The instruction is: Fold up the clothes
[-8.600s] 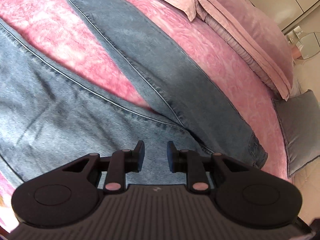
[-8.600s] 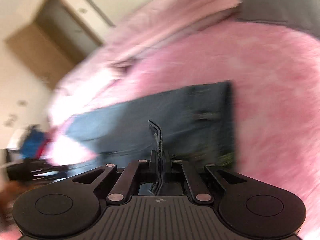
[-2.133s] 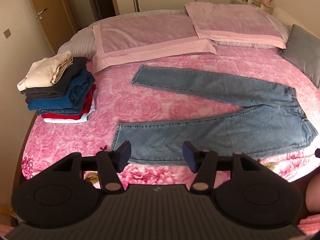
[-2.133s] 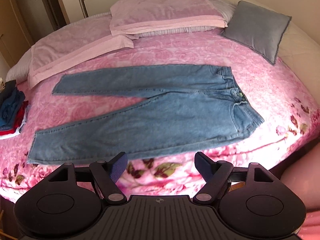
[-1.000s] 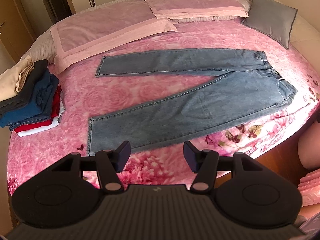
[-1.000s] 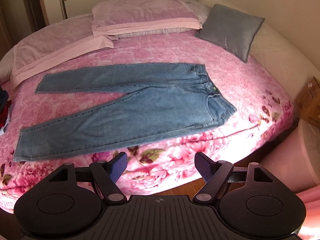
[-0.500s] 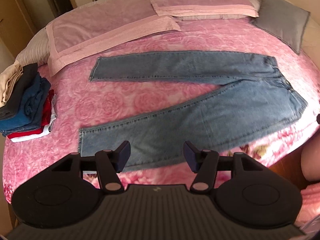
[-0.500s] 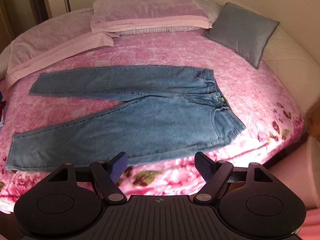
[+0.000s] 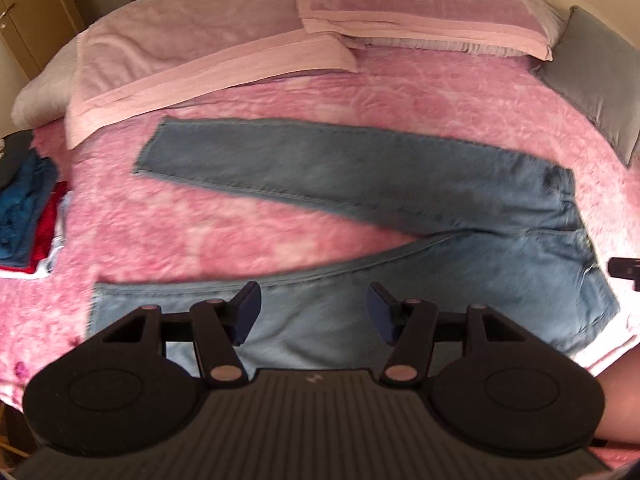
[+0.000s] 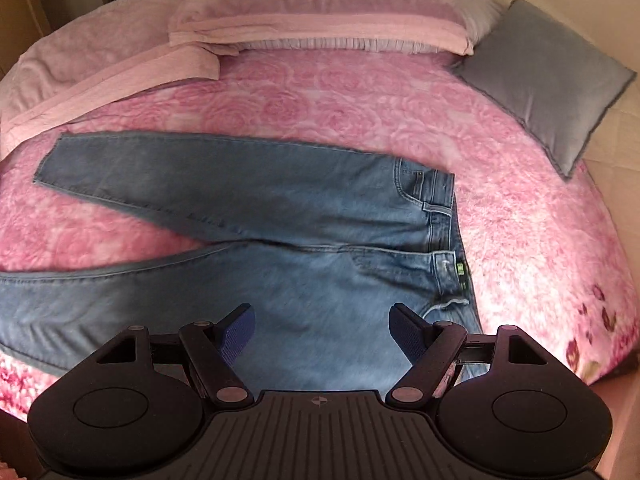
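Observation:
A pair of blue jeans (image 9: 360,184) lies flat on the pink rose-patterned bed (image 9: 440,92), legs spread in a V toward the left and waistband to the right. My left gripper (image 9: 314,312) hangs open above the near leg, nothing between its fingers. In the right wrist view the same jeans (image 10: 280,208) fill the middle, with the waistband (image 10: 444,216) at the right. My right gripper (image 10: 322,332) stands wide open over the seat and upper thigh of the near leg, holding nothing. The tip of the right gripper (image 9: 624,268) shows at the right edge of the left wrist view.
A stack of folded clothes (image 9: 28,208) sits at the bed's left edge. Pink pillows (image 9: 416,4) and a folded pink blanket (image 9: 192,52) lie at the head. A grey cushion (image 10: 548,76) rests at the right. The bed's near edge (image 10: 600,360) drops off at the lower right.
Both grippers have moved in toward the bed and lower, so the jeans loom larger and now lie under the fingers. Both stayed open the same width.

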The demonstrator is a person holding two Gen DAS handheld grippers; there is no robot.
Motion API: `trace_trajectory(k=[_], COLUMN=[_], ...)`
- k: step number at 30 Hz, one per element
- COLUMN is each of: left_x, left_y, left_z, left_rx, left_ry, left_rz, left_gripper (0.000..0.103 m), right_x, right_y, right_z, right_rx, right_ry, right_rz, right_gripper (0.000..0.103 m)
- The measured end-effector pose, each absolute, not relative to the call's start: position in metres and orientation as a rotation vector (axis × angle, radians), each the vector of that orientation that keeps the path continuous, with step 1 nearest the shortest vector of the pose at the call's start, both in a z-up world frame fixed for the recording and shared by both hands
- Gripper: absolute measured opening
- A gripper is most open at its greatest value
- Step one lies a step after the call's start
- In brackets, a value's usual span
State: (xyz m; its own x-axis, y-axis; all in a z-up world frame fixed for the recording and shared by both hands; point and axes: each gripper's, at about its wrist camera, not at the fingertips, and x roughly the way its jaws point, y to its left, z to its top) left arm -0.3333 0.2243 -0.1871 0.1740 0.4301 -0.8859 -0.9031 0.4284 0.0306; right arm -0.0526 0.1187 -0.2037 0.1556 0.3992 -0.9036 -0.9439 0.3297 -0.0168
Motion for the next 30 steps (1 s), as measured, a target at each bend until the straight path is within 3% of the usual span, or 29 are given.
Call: trace_trajectory(k=[8, 20, 30], left_x=[-0.292, -0.256, -0.213], left_y=[0.254, 0.341, 0.462], left_z=[-0.224, -0.297, -0.383], left_rx=[-0.607, -0.563, -0.302], left_ry=[1.05, 1.045, 1.028], left_rz=[0.995, 0.878, 0.616], left_gripper=[0.055, 0.054, 0.053], right_x=[0.021, 0.06, 0.106], right_y=[0.144, 0.207, 0.323], right_z=[-0.237, -0.306, -0.371], right_rx=[-0.589, -0.62, -0.697], right_ry=[1.069, 1.207, 1.047], right_rz=[1.031, 1.055, 1.322], right_gripper=[0.077, 0.077, 0.076])
